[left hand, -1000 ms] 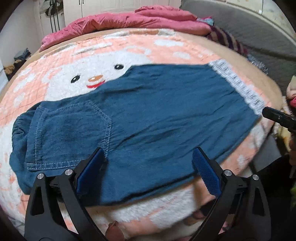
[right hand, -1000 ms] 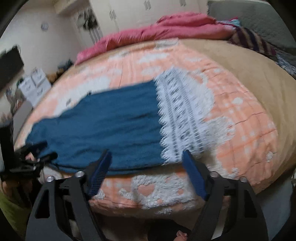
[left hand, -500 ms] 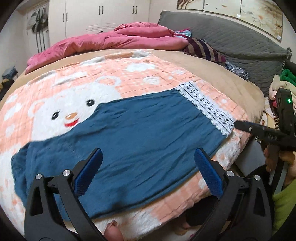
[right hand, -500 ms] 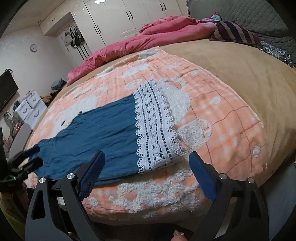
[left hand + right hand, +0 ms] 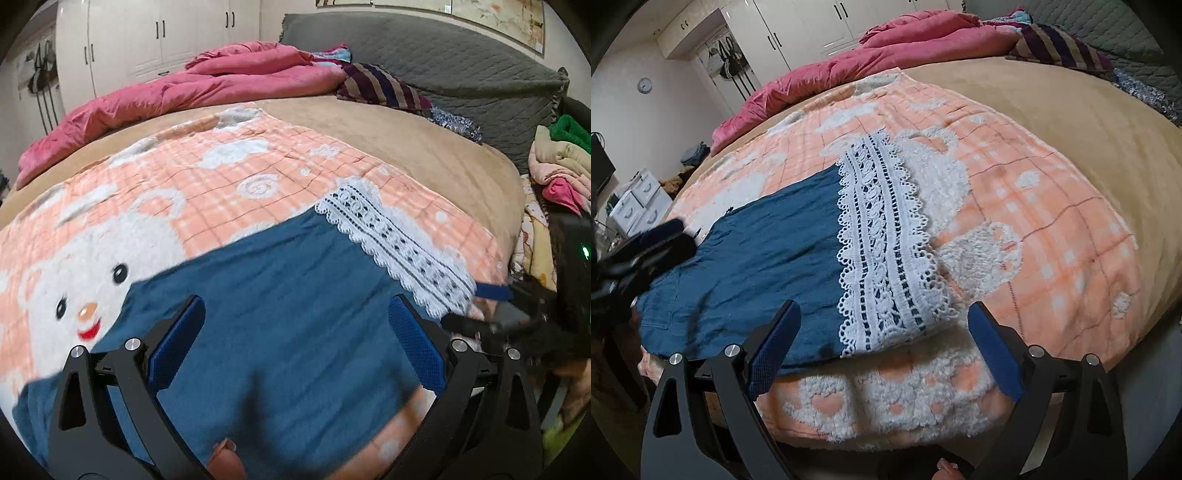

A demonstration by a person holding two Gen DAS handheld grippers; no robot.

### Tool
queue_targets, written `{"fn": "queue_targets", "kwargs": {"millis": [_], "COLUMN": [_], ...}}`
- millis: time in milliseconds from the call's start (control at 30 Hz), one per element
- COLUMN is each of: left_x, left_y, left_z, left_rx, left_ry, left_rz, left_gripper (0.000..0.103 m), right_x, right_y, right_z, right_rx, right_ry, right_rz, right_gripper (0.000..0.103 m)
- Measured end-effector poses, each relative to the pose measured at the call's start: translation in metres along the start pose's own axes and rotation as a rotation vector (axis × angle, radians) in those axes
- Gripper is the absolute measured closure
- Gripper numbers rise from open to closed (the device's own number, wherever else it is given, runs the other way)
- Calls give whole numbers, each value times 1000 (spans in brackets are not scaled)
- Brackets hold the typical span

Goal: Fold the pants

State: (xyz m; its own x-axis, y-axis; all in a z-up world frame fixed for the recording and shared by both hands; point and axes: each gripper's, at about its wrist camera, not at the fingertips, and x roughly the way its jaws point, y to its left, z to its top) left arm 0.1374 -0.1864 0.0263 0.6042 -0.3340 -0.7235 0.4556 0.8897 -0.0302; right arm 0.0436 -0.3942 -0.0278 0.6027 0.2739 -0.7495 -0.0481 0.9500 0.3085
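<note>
Both wide-open, empty grippers (image 5: 295, 347) (image 5: 882, 345) are now shifting you toward the blue lace-hemmed pants' (image 5: 768, 258) cuff for folding.

Both views sit low at the bed's (image 5: 461, 177) near edge, facing across it; both share the pants (image 5: 288, 314) and lace hem (image 5: 882, 251).

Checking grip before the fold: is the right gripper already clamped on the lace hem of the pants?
No: the right gripper is open, its pads spread apart before the lace hem lying flat on the blanket.
</note>
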Motion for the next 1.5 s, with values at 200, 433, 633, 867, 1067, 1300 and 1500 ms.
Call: {"fn": "queue_targets", "kwargs": {"millis": [200,433,633,867,1067,1300,1500], "left_x": [50,106,145,171,178,173,150], "left_y": [-7,-15,-16,-22,-25,-28,-8], "left_z": [37,70,88,92,87,87,91], "left_rx": [76,153,150,179,179,153,80], "left_ry": [85,124,163,216,232,229,178], "left_rz": [-12,-71,-172,-338,-398,-417,-462], "left_gripper": [10,10,22,37,48,81,88], "right_x": [11,4,1,-2,2,5,-3], "right_y": [-12,-17,-19,-18,-10,-10,-10], "right_z": [1,2,2,4,6,5,8], "right_rx": [50,70,77,83,48,44,53], "right_ry": [17,-29,-44,-58,-49,-40,-74], "right_rz": [30,48,67,83,75,87,127], "right_gripper": [20,44,47,49,49,69,75]}}
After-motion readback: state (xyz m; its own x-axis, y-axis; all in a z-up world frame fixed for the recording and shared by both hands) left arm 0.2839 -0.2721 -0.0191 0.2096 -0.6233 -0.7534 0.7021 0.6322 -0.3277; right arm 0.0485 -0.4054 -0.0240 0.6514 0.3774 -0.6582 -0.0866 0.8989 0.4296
